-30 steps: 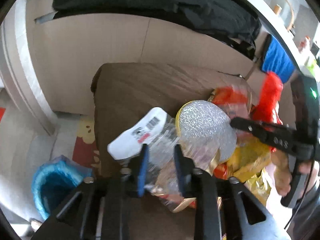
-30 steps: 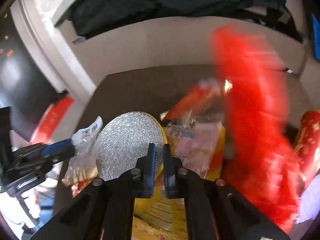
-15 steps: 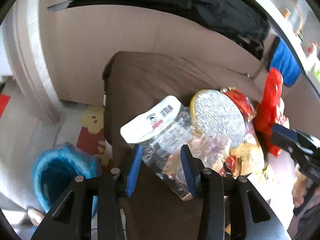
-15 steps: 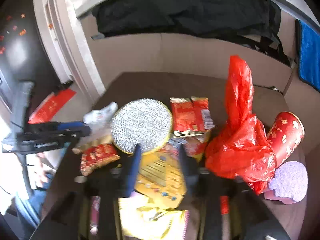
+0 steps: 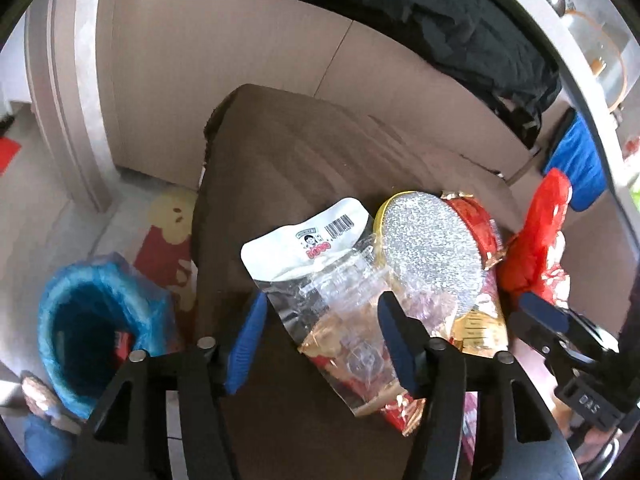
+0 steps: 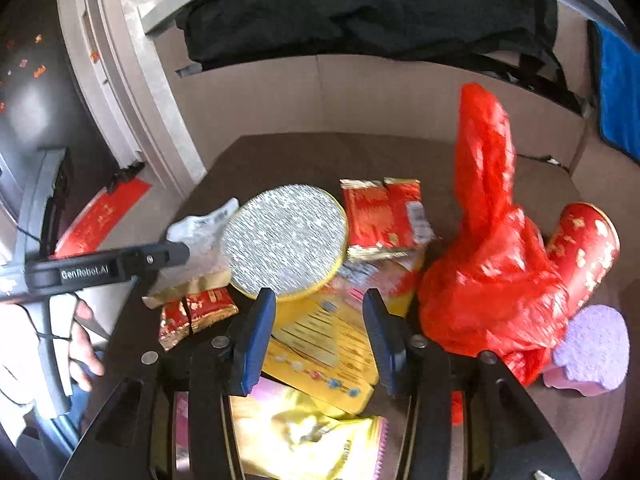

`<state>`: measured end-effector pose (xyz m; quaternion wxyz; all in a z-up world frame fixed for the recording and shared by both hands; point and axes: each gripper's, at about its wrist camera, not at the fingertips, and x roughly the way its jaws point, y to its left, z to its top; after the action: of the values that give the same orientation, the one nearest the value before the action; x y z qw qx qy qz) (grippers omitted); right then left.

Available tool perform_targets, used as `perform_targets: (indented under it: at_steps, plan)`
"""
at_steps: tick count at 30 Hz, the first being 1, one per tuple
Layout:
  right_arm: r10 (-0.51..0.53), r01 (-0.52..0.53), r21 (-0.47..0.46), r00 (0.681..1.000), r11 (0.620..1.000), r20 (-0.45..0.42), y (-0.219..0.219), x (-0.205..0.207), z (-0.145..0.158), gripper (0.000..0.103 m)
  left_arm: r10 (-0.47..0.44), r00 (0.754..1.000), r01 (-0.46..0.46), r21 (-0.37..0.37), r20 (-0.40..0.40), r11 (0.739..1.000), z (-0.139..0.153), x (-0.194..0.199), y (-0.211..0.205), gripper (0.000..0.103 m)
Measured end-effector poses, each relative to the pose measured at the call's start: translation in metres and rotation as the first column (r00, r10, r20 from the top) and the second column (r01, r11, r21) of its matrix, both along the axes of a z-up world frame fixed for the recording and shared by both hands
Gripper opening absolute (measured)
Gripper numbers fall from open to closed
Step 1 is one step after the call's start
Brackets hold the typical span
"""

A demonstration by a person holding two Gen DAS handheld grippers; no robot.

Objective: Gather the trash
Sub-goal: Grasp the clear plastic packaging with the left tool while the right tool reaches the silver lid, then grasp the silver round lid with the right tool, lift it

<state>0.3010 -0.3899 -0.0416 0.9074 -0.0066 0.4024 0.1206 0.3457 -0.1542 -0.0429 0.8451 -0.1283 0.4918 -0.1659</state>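
Observation:
Trash lies piled on a brown table (image 5: 288,152). A clear and white snack bag (image 5: 320,268) lies between the fingers of my open left gripper (image 5: 320,340), which holds nothing. A round silver foil-topped lid (image 6: 286,240) lies in the middle, with red wrappers (image 6: 384,216), a yellow packet (image 6: 320,336) and a red plastic bag (image 6: 488,264) around it. My right gripper (image 6: 320,332) is open and empty above the yellow packet. The left gripper also shows in the right wrist view (image 6: 160,254).
A bin with a blue liner (image 5: 84,316) stands on the floor left of the table. A red patterned cup (image 6: 584,248) and a purple sponge (image 6: 592,348) lie at the right. Dark clothes (image 6: 360,12) hang behind the beige wall.
Both grippers have opened and drawn back. The left one has let go of the clear snack bag, which now lies on the table. The red plastic bag has settled at the right.

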Motion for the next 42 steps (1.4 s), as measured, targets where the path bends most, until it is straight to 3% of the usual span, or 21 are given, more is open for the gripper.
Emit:
perform_targets:
  at_steps: [4,10,15,16,17,18,21,26,33,38,41,42]
  plan:
    - [-0.025,0.026,-0.04,0.999,0.999,0.031,-0.007,-0.007,0.001,0.043,-0.03,0.999,0.029,0.053,0.014,0.998,0.0,-0.012,-0.014,0.061]
    - [-0.045,0.05,-0.05,0.995,0.997,0.092,-0.026,-0.024,0.004,0.043,0.004,0.998,-0.008,-0.072,-0.067,0.997,0.001,-0.02,-0.009,0.061]
    - [-0.036,0.039,-0.032,0.995,0.999,0.096,-0.035,-0.03,-0.004,0.042,0.036,0.997,-0.036,0.001,-0.067,0.999,0.003,-0.025,-0.028,0.06]
    - [-0.035,0.038,-0.029,0.995,0.999,0.097,-0.036,-0.029,-0.005,0.042,0.037,0.998,-0.036,0.02,-0.057,0.999,0.003,-0.026,-0.033,0.057]
    - [-0.036,0.039,-0.027,0.994,0.999,0.098,-0.037,-0.029,-0.005,0.042,0.038,0.998,-0.037,0.034,-0.046,0.999,0.004,-0.027,-0.037,0.042]
    - [-0.036,0.039,-0.024,0.994,0.999,0.102,-0.037,-0.029,-0.004,0.042,0.048,0.998,-0.046,0.056,-0.035,0.997,0.004,-0.029,-0.041,0.02]
    - [-0.01,0.013,-0.018,0.993,1.0,0.117,-0.034,-0.03,0.003,0.042,0.046,0.999,-0.046,0.078,-0.001,0.996,0.006,-0.036,-0.041,0.008]
    - [0.067,-0.067,-0.003,0.992,0.998,0.104,-0.022,-0.029,0.009,0.043,-0.017,0.995,0.003,0.137,0.099,0.991,0.03,-0.049,-0.042,0.005]
    - [-0.002,0.003,0.076,1.0,0.997,-0.021,-0.029,0.018,-0.002,0.043,-0.095,0.973,0.051,0.206,0.208,0.977,0.063,-0.051,-0.033,0.002]
    - [-0.052,0.077,0.151,0.985,0.986,-0.165,-0.028,0.05,-0.026,0.043,-0.122,0.973,0.081,0.208,0.193,0.975,0.06,-0.047,-0.024,0.002]
    - [-0.05,0.079,0.217,0.989,0.973,-0.137,-0.025,0.05,-0.029,0.044,-0.143,0.974,0.103,0.224,0.174,0.969,0.048,-0.04,-0.024,0.002]
    - [-0.044,0.071,0.214,0.99,0.974,-0.131,-0.022,0.049,-0.028,0.04,-0.146,0.976,0.107,0.221,0.164,0.969,0.044,-0.038,-0.024,0.002]
